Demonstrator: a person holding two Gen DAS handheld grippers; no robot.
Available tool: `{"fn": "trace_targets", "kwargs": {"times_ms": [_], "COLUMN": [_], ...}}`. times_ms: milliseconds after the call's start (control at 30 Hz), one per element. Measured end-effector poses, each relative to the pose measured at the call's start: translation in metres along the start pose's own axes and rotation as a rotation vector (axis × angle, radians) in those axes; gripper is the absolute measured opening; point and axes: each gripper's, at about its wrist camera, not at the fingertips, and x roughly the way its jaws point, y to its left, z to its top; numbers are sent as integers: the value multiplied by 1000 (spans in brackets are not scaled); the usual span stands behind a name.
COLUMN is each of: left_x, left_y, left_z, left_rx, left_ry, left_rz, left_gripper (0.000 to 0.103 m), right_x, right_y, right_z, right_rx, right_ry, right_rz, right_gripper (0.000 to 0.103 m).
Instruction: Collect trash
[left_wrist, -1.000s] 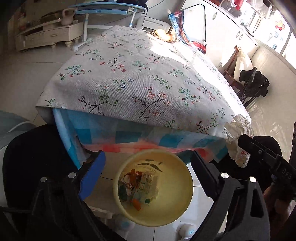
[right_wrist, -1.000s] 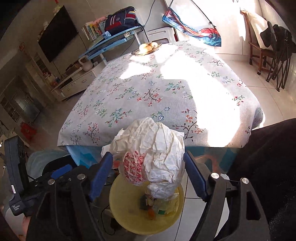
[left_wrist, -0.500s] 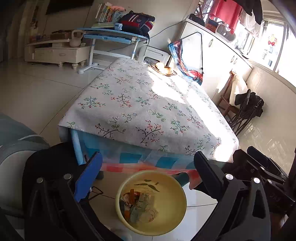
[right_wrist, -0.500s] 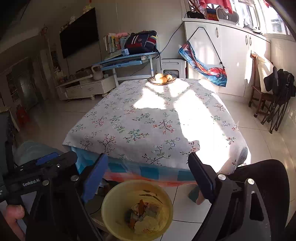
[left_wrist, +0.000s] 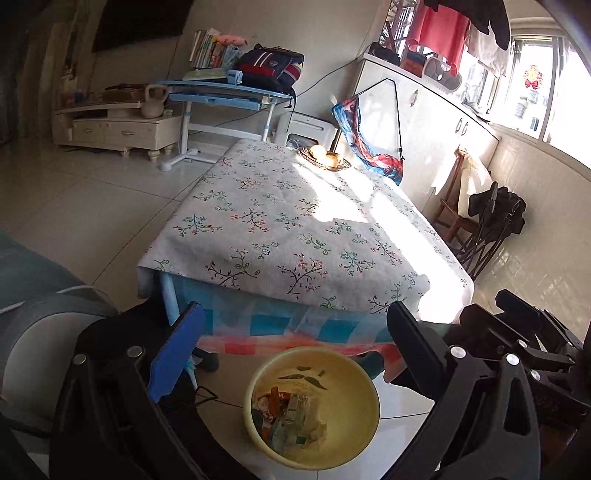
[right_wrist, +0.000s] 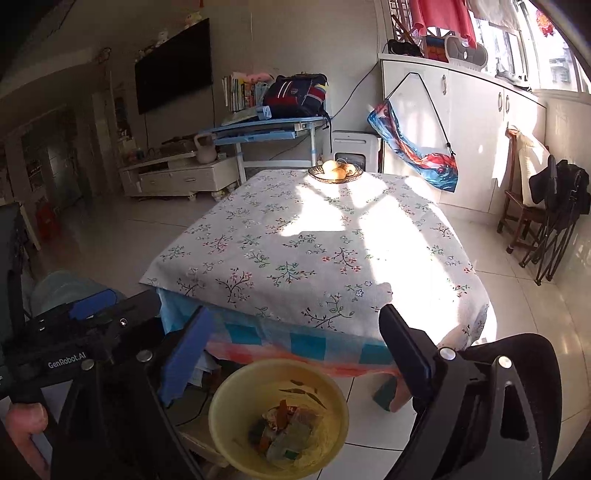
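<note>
A yellow bin (left_wrist: 362, 428) stands on the floor in front of the table and holds several pieces of trash (left_wrist: 291, 413). It also shows in the right wrist view (right_wrist: 332, 417) with the trash (right_wrist: 284, 432) in it. My left gripper (left_wrist: 291, 350) is open and empty above the bin. My right gripper (right_wrist: 295, 347) is open and empty above the bin too. The right gripper's body shows at the right of the left wrist view (left_wrist: 524, 343). The left one shows at the left of the right wrist view (right_wrist: 85, 339).
The table with a floral cloth (right_wrist: 314, 251) is ahead, with a fruit bowl (right_wrist: 335, 171) at its far end. A black chair back (right_wrist: 517, 354) is at the lower right. A blue desk (right_wrist: 266, 129) and wooden chairs (right_wrist: 524, 206) stand further off.
One second ago my right gripper held a crumpled white wrapper above the bin; now it is open and empty. Both grippers have tilted up and drawn back from the table.
</note>
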Motion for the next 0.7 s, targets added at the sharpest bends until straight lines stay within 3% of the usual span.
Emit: {"fn": "trace_targets", "kwargs": {"times_ms": [100, 333, 700], "left_x": [-8, -20, -21], "left_y": [-2, -6, -4], "left_z": [0, 1, 1], "left_rx": [17, 75, 85], "left_ry": [-21, -46, -25], "left_rz": [34, 214, 237], "left_gripper": [96, 96, 96], "right_x": [-5, -12, -6], "right_y": [3, 7, -3], "right_z": [0, -3, -6], "right_rx": [-12, -40, -12], "right_ry": [-15, -41, -27], "right_rz": [2, -11, -46], "right_gripper": [88, 90, 91]}}
